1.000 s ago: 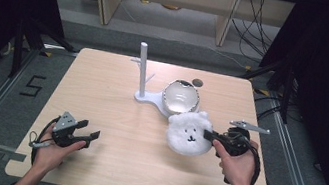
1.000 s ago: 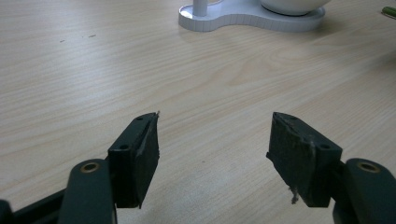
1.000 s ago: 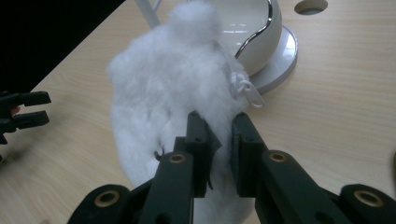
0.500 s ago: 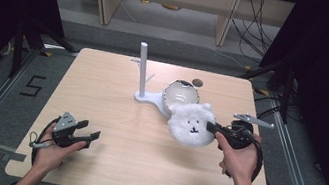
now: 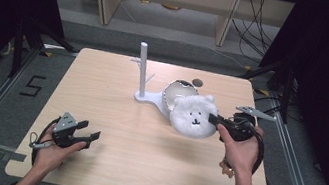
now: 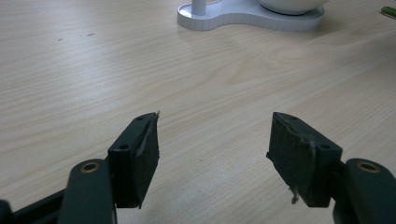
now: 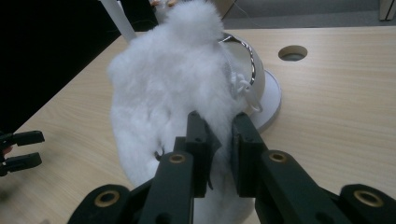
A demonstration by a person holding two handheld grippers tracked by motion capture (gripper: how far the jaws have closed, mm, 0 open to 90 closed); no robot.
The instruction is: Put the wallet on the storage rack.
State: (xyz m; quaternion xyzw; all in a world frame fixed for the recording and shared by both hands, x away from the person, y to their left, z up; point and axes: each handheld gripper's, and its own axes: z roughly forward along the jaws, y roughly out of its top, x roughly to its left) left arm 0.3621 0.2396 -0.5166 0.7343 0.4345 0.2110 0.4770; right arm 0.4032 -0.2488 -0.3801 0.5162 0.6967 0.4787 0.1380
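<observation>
From the high view, the right gripper [image 5: 215,122] clamps the edge of a white fluffy bear-face plush [image 5: 193,116], held in front of a round mirror [image 5: 175,93] on a white stand [image 5: 144,74], while the left gripper [image 5: 89,135] rests near the table's [image 5: 103,82] front left, well apart. In the left gripper view its jaws stand wide with bare wood between them; in the right gripper view the plush [image 7: 168,93] is pinched between the narrow jaws, with the mirror [image 7: 252,70] just behind it.

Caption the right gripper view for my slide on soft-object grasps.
Right tool shut on a fluffy white bear-face plush, held before a white stand on a wooden table.
</observation>
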